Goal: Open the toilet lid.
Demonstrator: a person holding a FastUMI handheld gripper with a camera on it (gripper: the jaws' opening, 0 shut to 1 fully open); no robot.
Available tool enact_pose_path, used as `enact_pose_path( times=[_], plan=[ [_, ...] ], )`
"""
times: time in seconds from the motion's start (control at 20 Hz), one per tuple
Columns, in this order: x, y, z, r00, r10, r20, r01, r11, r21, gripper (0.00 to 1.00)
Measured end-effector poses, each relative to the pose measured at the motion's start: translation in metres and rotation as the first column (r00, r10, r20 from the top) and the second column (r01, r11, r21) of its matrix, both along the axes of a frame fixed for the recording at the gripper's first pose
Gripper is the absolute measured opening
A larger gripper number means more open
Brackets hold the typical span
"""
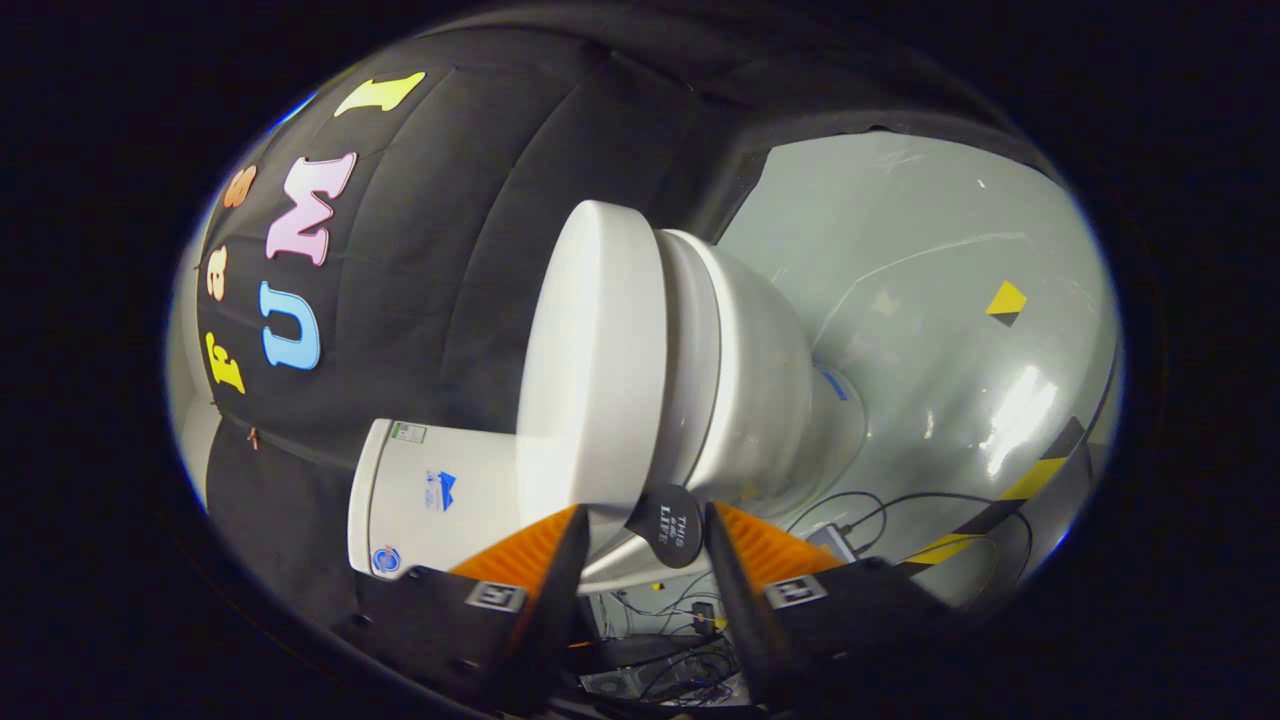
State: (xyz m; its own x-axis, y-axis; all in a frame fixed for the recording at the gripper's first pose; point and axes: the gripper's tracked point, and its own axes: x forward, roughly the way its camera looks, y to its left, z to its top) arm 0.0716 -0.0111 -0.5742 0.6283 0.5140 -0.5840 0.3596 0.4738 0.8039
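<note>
Gripper (pixel 640 535) rolled sideways relative to toilet (pixel 740 400). Jaws spread, gripping nothing; small dark round tag (pixel 668 525) sits in gap between fingertips, contact with it cannot be told. Toilet lid (pixel 590 370) just ahead of fingers, lying against bowl, not raised. Tank (pixel 430 500) beside lid, near one finger (pixel 540 550). Grey floor (pixel 950 330) beyond bowl; cables (pixel 870 510) on floor near toilet base.

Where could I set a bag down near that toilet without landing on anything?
The open floor beyond the toilet, between its base and the striped tape, looks bare apart from a small yellow marker. Nearer the tongs, whose tips stand apart around a round black tab, cables crowd the ground.
</note>
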Motion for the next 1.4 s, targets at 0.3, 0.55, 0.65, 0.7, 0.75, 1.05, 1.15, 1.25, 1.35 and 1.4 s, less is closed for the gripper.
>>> enact_pose_path(
  times=[0.3,0.55,0.65,0.7,0.75,1.05,1.15,1.25,1.35,1.4],
  plan=[
    [0.016,0.017,-0.025,0.998,-0.065,-0.016,0.066,0.996,0.064,0.22],
    [0.0,0.015,-0.002,0.999,-0.022,-0.04,0.022,1.0,0.007,0.1],
    [0.001,0.014,0.005,0.998,-0.01,-0.055,0.007,0.998,-0.062,0.1],
    [0.002,0.015,0.011,0.999,-0.004,-0.048,0.0,0.996,-0.086,0.11],
    [0.002,0.017,0.021,0.999,0.004,-0.037,-0.008,0.995,-0.101,0.11],
    [0.007,0.032,0.081,1.0,0.005,0.023,-0.001,0.987,-0.162,0.07],
    [0.009,0.04,0.102,0.999,0.019,0.049,-0.008,0.979,-0.202,0.07],
    [0.01,0.052,0.123,0.996,0.04,0.073,-0.022,0.971,-0.239,0.07],
    [0.011,0.062,0.142,0.995,0.052,0.085,-0.027,0.964,-0.266,0.07],
    [0.011,0.067,0.149,0.995,0.055,0.088,-0.028,0.959,-0.283,0.07]
  ],
)
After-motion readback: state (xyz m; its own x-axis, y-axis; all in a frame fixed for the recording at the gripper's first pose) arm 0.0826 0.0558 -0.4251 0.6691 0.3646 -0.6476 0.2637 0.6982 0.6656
